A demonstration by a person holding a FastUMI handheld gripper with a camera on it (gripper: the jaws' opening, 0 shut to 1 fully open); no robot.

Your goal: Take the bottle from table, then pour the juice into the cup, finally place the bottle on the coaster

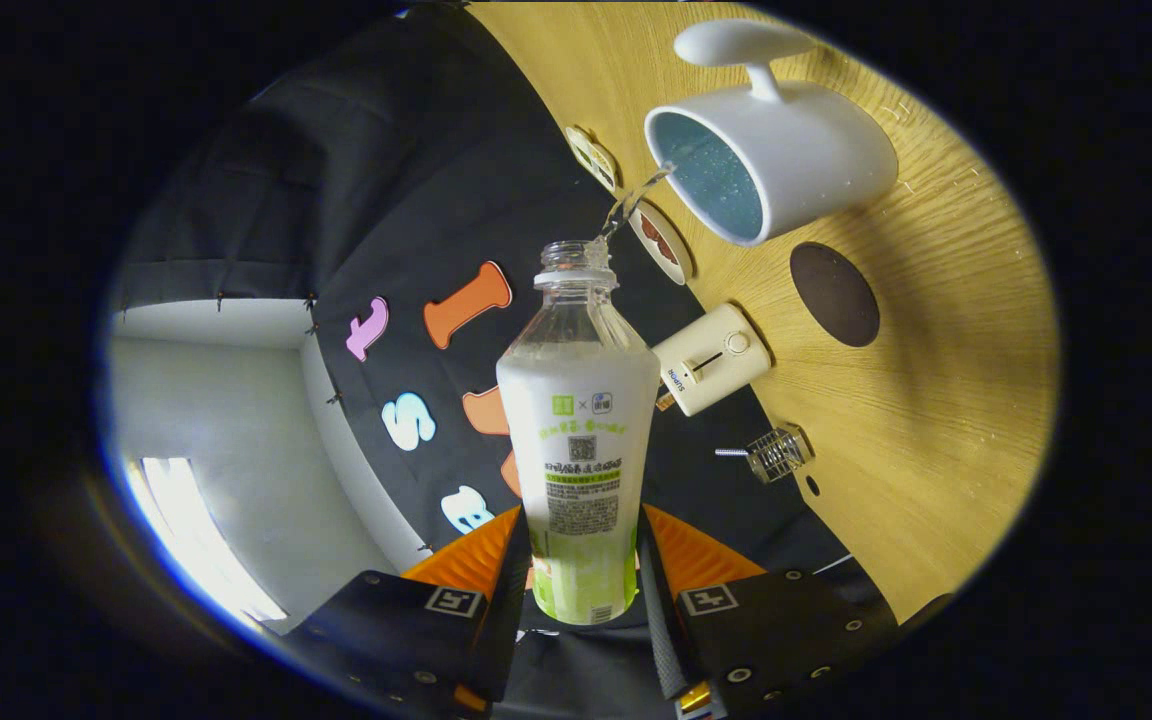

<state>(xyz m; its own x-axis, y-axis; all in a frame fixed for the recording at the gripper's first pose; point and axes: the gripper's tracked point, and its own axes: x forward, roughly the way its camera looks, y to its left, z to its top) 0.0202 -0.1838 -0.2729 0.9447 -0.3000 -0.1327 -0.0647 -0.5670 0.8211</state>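
Clear plastic bottle with a white-and-green label [581, 440] is seen clamped between the jaws of the gripper [584, 575], both fingers pressed against its lower body; grip closed on it. Bottle is uncapped and tipped so that its open neck is aimed at the cup. A thin clear stream [631, 200] is seen running from the bottle mouth to the rim of the white ceramic mug with a handle [776, 155]. The mug's inside appears bluish, with wet speckles; its fill level cannot be told.

Light wooden desk [946, 400] carries the rest. Between bottle mouth and mug, two small round discs [661, 240] lie near the desk edge. Just right of the bottle, a cream box-shaped appliance with a dial [711, 360] is noted. Below it, a small clear ribbed glass object [778, 452]. Further right, beside the mug, a dark brown round coaster [834, 294], bare.
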